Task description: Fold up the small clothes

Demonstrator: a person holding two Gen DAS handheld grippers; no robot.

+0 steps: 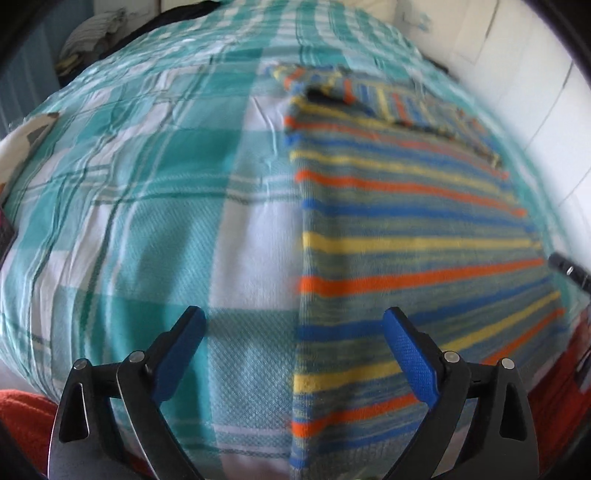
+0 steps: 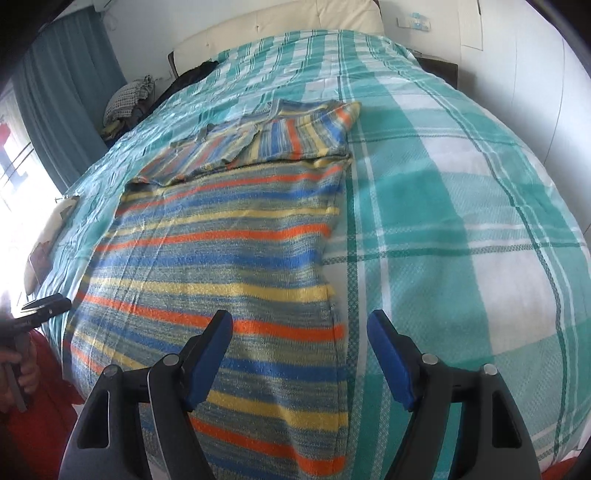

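A knitted top (image 1: 406,221) (image 2: 221,258) with orange, blue and yellow stripes lies flat on the teal-and-white checked bedspread (image 1: 147,221) (image 2: 461,221). Its sleeves (image 2: 258,144) are folded in across the far end. My left gripper (image 1: 294,314) hovers open over the top's left side edge near the hem, gripping nothing. It also shows as a dark tip (image 2: 44,306) at the left of the right wrist view. My right gripper (image 2: 300,317) stands open above the right side edge near the hem, with nothing pinched. Its tip (image 1: 569,269) peeks in at the right of the left wrist view.
A cream headboard (image 2: 295,22) and a white wall close off the far end. A pile of clothes (image 2: 129,99) and a dark garment (image 2: 192,74) lie at the far left of the bed, near a teal curtain (image 2: 66,92). A hand (image 2: 14,369) and red clothing (image 2: 37,424) show at the near left.
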